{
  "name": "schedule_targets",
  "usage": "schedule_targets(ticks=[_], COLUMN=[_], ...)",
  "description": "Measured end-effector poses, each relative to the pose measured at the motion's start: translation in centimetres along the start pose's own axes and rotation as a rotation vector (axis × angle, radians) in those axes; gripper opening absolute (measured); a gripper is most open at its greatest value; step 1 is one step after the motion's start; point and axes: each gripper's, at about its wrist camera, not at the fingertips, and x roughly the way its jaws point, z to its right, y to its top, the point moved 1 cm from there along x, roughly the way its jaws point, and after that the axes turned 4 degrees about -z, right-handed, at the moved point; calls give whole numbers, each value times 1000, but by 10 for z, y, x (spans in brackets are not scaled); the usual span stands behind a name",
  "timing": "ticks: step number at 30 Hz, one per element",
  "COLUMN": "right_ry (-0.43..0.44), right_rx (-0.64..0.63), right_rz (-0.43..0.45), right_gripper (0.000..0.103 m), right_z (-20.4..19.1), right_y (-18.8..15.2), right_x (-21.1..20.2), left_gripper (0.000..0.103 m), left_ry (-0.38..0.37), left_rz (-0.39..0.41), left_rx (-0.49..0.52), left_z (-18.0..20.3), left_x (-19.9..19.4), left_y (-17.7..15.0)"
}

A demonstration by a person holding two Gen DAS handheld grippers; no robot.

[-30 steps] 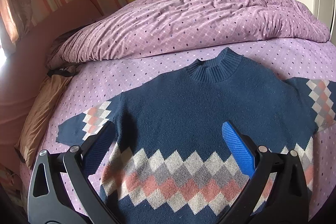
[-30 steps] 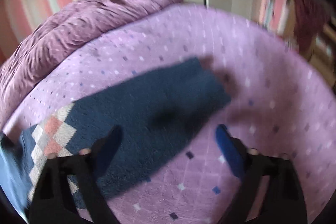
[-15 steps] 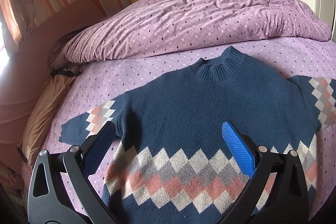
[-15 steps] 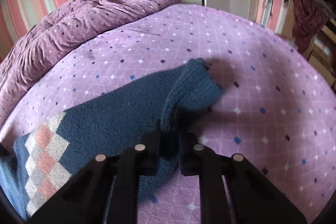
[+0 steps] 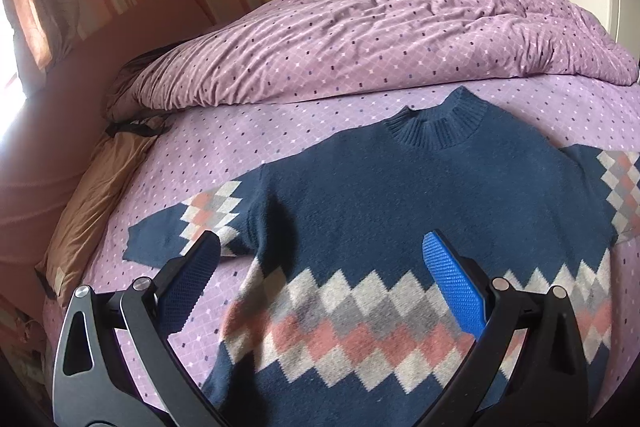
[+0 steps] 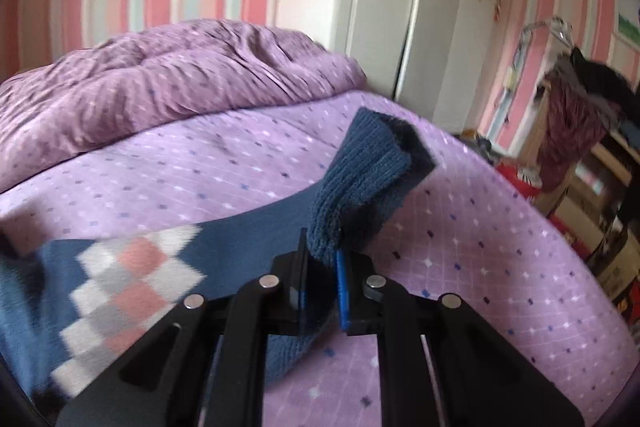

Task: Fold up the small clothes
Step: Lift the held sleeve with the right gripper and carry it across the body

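Each hand-held gripper [image 5: 320,251] [image 6: 322,267]: black frame w/ cutouts, silver pivot screws, textured blue finger pads [image 5: 454,287].

duvet [image 5: 380,39] bunched at bed head | wardrobe [image 6: 384,3] | clothes rack [image 6: 576,115]

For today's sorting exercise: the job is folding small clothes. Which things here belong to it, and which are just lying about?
Belongs:
navy sweater
its sleeve cuff, held by right gripper
left gripper, open

Lying about:
purple duvet
brown pillow
hanging clothes
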Motion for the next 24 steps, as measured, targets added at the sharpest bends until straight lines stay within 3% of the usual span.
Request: schedule_targets(ticks=[6,11,15,24], right_ry=[26,132,267,367], right_rx=[-99,-179,-178,-214], right_rz=[59,90,50,-39], right_gripper=[12,12,11,11], right_z=[-59,-136,-189,-330], right_y=[5,-2,-16,-57], right_x=[-77,-149,-185,-239], left_gripper=[100,100,100,100], left_ry=[15,23,25,4], left_rz=[5,8,-1,-29], left_rx=[0,1,-20,-25], left_z=[-23,-46,-70,-123], left_x=[-3,-2,5,25], left_y=[-6,-10,-11,-7])
